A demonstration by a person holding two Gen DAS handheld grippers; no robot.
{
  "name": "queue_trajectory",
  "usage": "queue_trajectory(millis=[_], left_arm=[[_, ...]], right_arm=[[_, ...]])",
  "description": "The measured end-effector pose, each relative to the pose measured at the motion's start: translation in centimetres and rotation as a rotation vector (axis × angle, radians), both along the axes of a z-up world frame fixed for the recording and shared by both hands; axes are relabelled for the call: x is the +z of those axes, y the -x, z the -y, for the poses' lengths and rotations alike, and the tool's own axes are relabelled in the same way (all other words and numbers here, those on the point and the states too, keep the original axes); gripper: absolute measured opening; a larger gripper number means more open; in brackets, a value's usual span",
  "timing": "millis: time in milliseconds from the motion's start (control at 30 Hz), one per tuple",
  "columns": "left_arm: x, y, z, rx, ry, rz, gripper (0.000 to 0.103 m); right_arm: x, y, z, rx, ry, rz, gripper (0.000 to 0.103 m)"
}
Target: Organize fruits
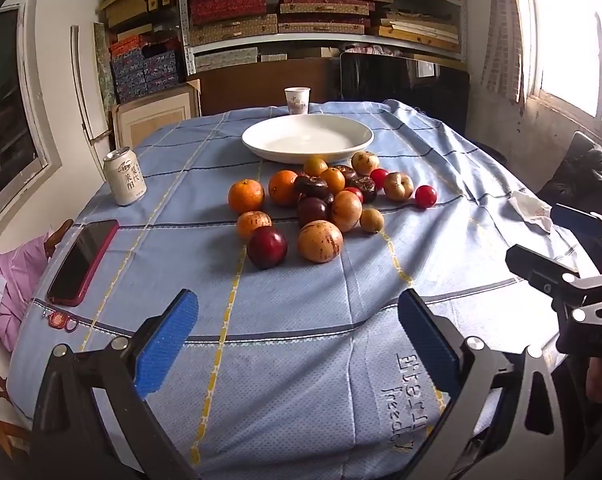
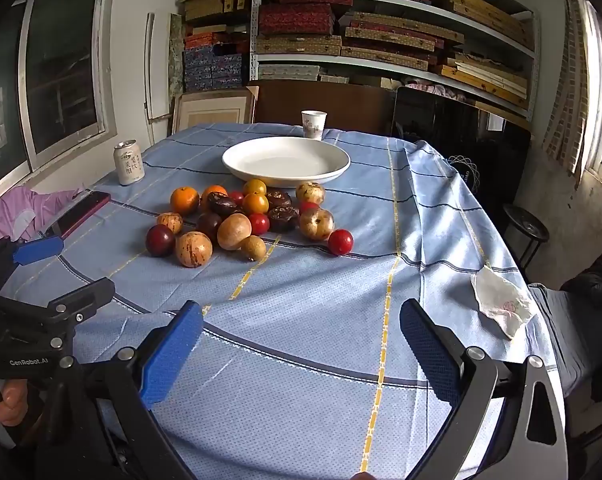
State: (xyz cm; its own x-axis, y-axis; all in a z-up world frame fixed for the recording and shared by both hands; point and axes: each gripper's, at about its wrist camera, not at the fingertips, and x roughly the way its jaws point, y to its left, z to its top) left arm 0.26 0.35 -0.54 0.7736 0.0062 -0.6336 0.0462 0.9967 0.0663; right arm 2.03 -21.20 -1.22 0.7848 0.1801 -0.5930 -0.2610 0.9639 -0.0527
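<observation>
A heap of several fruits lies on the blue tablecloth: oranges (image 1: pixel 246 196), a dark red plum (image 1: pixel 267 247), a spotted tan fruit (image 1: pixel 320 241), dark wrinkled fruits (image 1: pixel 310 185) and small red tomatoes (image 1: pixel 425 196). The heap also shows in the right wrist view (image 2: pixel 237 220). An empty white plate (image 1: pixel 307 138) (image 2: pixel 285 159) sits just behind it. My left gripper (image 1: pixel 297 340) is open and empty, near the table's front. My right gripper (image 2: pixel 301 344) is open and empty, likewise short of the fruit. Each gripper shows at the edge of the other's view.
A drink can (image 1: pixel 124 176) (image 2: pixel 129 162) stands at the left. A red phone (image 1: pixel 83 262) lies near the left edge. A paper cup (image 1: pixel 297 100) (image 2: pixel 313 124) stands behind the plate. A crumpled tissue (image 2: pixel 503 307) lies at the right edge. Shelves of boxes fill the back wall.
</observation>
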Motion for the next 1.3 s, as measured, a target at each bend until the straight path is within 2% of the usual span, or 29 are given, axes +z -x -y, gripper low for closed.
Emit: queue_trajectory(millis=[1300], left_arm=[[-0.22,-0.24,-0.66,0.013,0.008,-0.012,0.098]], right_arm=[[0.05,-0.11,-0.08,-0.004,-0.005,-0.001,0.099]])
